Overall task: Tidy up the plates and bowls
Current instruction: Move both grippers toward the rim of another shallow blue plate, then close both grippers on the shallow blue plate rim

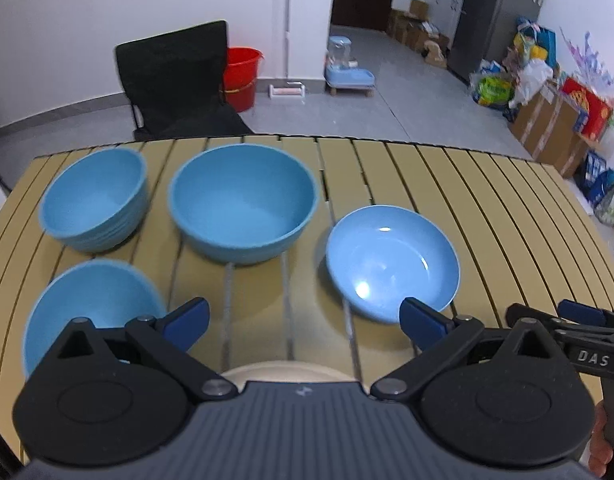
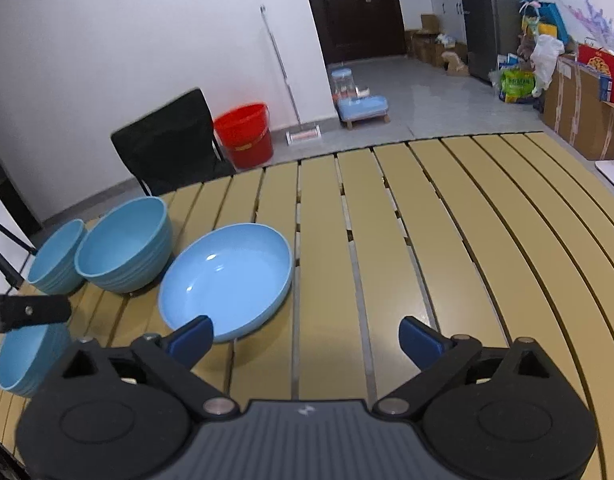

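Three blue bowls stand on the slatted tan table (image 1: 487, 208): a ribbed one at the far left (image 1: 93, 200), a larger one in the middle (image 1: 243, 200), and a near-left one (image 1: 91, 312). A shallow blue plate (image 1: 393, 260) sits to the right of them. My left gripper (image 1: 305, 322) hangs open above the table, with the near-left bowl beside its left finger and the plate at its right finger. A cream plate (image 1: 283, 370) shows just under its body. My right gripper (image 2: 306, 338) is open and empty, with the blue plate (image 2: 227, 280) ahead to its left.
A black chair (image 1: 175, 80) stands behind the table's far edge, with a red bucket (image 1: 241, 76) beside it on the floor. Boxes and bags (image 1: 555, 120) line the right wall. The table's right half (image 2: 487, 260) is bare slats.
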`<state>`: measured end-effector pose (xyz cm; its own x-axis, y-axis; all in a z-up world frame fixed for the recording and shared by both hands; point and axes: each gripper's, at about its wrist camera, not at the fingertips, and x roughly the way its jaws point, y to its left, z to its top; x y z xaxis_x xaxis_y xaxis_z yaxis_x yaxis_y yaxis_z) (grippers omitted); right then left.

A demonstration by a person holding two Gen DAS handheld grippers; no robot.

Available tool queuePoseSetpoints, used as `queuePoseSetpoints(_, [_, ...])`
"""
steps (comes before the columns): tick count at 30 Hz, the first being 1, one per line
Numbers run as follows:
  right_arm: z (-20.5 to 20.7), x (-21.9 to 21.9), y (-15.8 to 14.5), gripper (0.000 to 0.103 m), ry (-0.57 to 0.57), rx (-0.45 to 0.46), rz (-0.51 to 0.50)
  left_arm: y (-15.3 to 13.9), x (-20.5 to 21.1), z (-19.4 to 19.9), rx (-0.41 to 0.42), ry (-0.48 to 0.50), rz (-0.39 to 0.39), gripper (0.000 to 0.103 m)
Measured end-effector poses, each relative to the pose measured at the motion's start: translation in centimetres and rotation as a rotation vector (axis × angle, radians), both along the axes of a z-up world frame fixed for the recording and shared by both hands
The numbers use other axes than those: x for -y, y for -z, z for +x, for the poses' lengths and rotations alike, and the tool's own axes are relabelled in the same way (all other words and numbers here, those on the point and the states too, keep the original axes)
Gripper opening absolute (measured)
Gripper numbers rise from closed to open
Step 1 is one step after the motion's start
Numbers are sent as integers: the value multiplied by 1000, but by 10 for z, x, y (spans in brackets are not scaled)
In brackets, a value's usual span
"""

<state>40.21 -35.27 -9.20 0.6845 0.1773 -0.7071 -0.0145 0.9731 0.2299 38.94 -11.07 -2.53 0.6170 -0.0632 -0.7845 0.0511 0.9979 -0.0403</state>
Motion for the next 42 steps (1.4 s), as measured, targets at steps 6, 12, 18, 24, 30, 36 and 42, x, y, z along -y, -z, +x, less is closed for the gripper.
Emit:
queuePoseSetpoints(6, [37, -2, 6, 96, -29, -79, -9, 14, 23, 42, -65, -7, 30, 102])
queuePoseSetpoints(12, [70, -11, 18, 78, -46, -143, 15, 32, 35, 75, -107, -52, 65, 92])
queuePoseSetpoints(18, [95, -19, 29, 53, -34, -198, 10, 52, 31, 103, -193, -129, 22, 85])
queuePoseSetpoints(24, [103, -23, 34, 38, -32, -230, 29, 63, 27, 116, -238, -160, 10, 68])
queuePoseSetpoints(30, [108, -21, 37, 22, -17, -238, 58, 73, 26, 119, -250, -176, 1, 49])
queuePoseSetpoints(36, [112, -21, 43, 13, -9, -263, 66, 81, 25, 123, -274, -188, 1, 27])
queuePoseSetpoints(42, [113, -24, 45, 5, -12, -266, 93, 83, 28, 124, -258, -163, -3, 7])
